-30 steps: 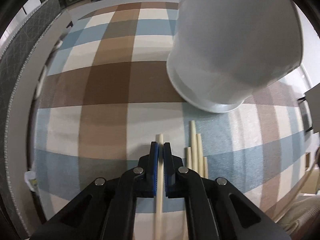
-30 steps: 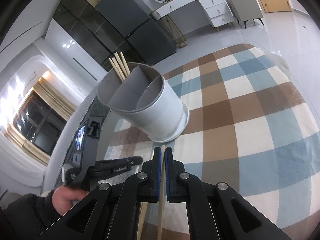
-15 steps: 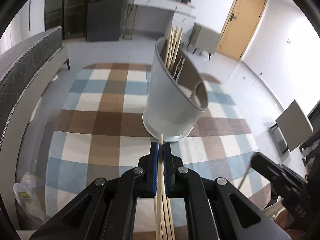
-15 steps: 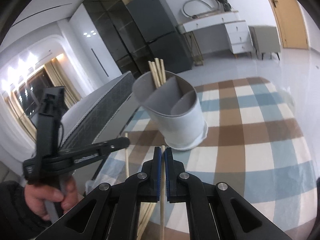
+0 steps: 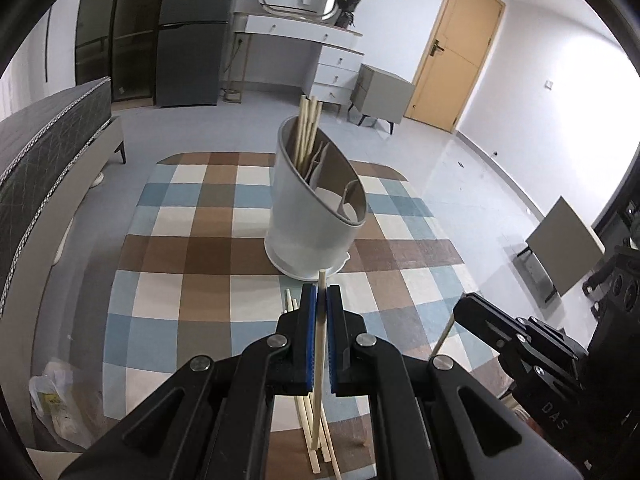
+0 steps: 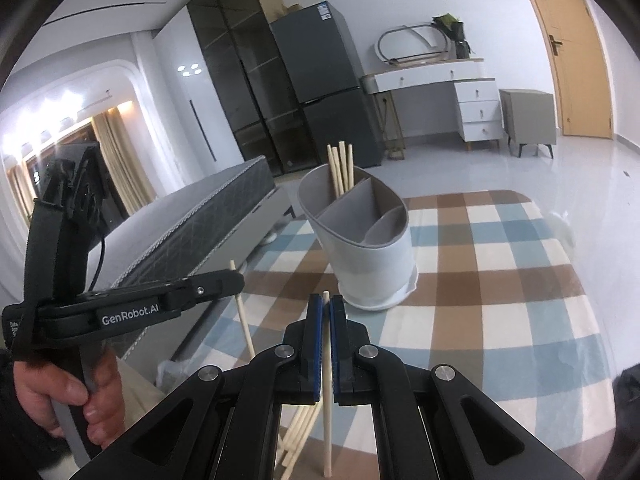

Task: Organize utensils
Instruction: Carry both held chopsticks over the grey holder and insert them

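White lettering "GenRobot.AI" runs along the side of the black plastic left tool [image 6: 160,300], the one a hand [image 6: 52,404] grips by its handle. On the black body of the right tool [image 5: 532,360], seen from the left wrist, the pale letters "DAS" are legible. A small label sits high on the dark grey fridge [image 6: 320,56], too tiny to read.

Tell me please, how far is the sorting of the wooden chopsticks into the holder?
Done: four pale wooden chopsticks already stand in the rear compartment of the grey divided holder. In hand: the left gripper and the right gripper each clamp one chopstick, both apart from the holder. Left: several loose chopsticks lie on the checked cloth; the holder's other compartments show no chopsticks.
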`<control>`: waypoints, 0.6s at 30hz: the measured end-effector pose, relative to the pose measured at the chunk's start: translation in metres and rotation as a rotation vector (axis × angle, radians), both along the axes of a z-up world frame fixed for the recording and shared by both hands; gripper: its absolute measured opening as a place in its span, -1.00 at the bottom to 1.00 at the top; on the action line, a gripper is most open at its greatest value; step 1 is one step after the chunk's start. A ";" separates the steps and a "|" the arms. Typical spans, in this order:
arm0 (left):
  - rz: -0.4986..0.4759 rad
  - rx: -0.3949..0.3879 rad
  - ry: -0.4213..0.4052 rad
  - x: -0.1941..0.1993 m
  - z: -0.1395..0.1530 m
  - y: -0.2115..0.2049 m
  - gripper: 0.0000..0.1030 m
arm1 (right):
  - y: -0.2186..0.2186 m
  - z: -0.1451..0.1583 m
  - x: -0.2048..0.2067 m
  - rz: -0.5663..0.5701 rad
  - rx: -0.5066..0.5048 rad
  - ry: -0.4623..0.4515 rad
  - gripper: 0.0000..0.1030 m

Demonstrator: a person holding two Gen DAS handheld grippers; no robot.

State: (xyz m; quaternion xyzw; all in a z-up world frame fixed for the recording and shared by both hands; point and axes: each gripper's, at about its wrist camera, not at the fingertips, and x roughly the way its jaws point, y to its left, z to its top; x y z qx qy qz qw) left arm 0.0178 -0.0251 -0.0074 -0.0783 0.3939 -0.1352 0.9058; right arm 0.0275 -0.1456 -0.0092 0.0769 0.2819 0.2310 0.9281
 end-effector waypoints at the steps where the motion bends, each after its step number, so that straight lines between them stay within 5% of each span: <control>1: -0.007 0.004 0.000 0.000 0.002 -0.001 -0.99 | 0.000 0.000 0.000 -0.006 0.002 -0.001 -0.95; 18: -0.050 -0.038 0.000 0.013 0.017 0.002 -0.99 | 0.002 0.005 0.013 -0.006 0.023 -0.013 -0.95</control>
